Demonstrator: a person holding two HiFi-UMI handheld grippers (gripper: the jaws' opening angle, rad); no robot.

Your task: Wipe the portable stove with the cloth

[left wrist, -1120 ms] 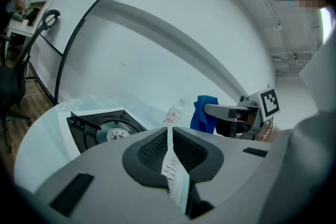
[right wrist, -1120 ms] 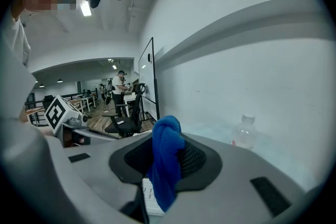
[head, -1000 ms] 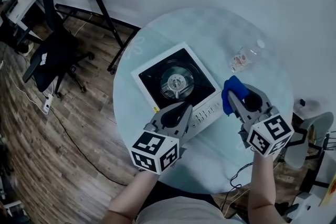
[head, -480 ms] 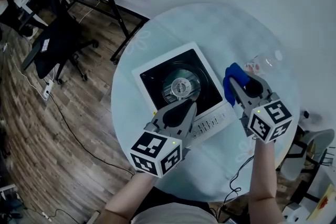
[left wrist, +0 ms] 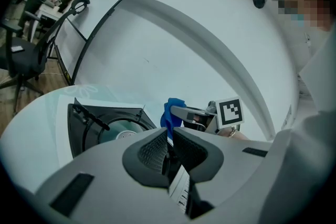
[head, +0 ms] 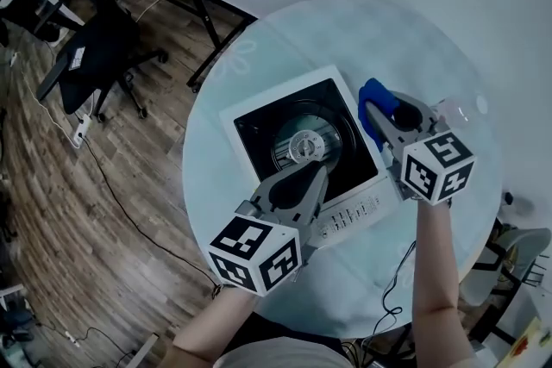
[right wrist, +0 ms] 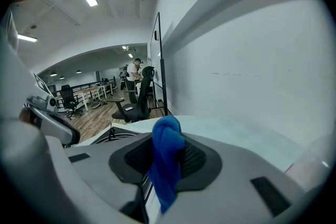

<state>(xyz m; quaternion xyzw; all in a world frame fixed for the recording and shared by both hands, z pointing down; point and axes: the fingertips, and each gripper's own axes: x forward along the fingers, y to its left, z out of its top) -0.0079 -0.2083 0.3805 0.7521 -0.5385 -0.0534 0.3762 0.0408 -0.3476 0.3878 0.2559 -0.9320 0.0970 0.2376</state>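
The white portable stove (head: 246, 112) with its black top and round burner (head: 302, 146) sits mid-table on the round glass table (head: 345, 39). My right gripper (head: 371, 105) is shut on a blue cloth (head: 373, 90), held over the stove's right edge. In the right gripper view the cloth (right wrist: 167, 157) hangs bunched between the jaws. My left gripper (head: 316, 177) hovers over the stove's front strip of controls (head: 349, 211), jaws together and nothing between them. The left gripper view shows the stove (left wrist: 105, 123) ahead and the cloth (left wrist: 172, 108) beyond it.
A clear plastic bottle (head: 459, 109) lies on the table behind the right gripper, mostly hidden. A cable (head: 392, 289) hangs off the table's near edge. A black office chair (head: 95, 56) and a black stand's legs (head: 198, 4) are on the wooden floor to the left.
The right gripper has carried the cloth up and left, from beside the stove's front corner to its right edge. The left gripper has stayed at the stove's front.
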